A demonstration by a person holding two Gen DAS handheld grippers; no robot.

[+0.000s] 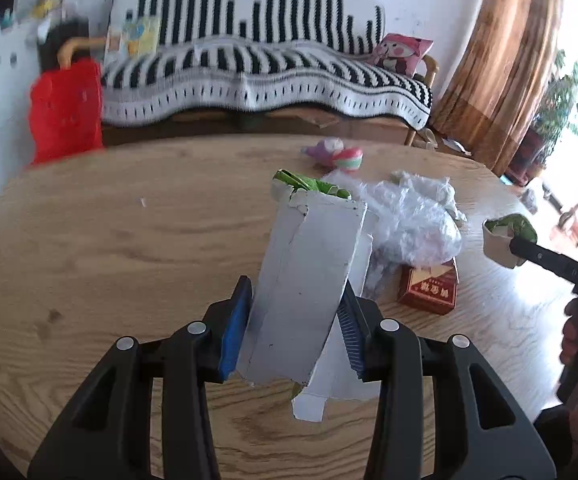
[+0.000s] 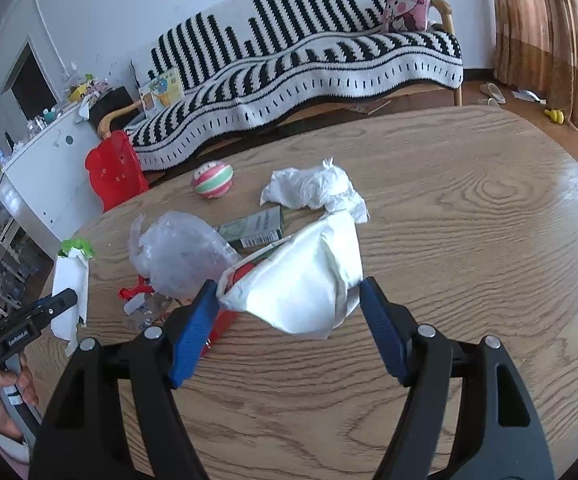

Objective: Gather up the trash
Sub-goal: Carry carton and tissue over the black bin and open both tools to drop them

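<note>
While gripped, carton spans left jaws.

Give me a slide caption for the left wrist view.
Left gripper clamps a torn white carton above the oval wooden table.

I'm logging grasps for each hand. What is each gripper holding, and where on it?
Left gripper: the torn white carton, pinched across its lower end. Right gripper: the white wrapper, held by its two side edges.
</note>
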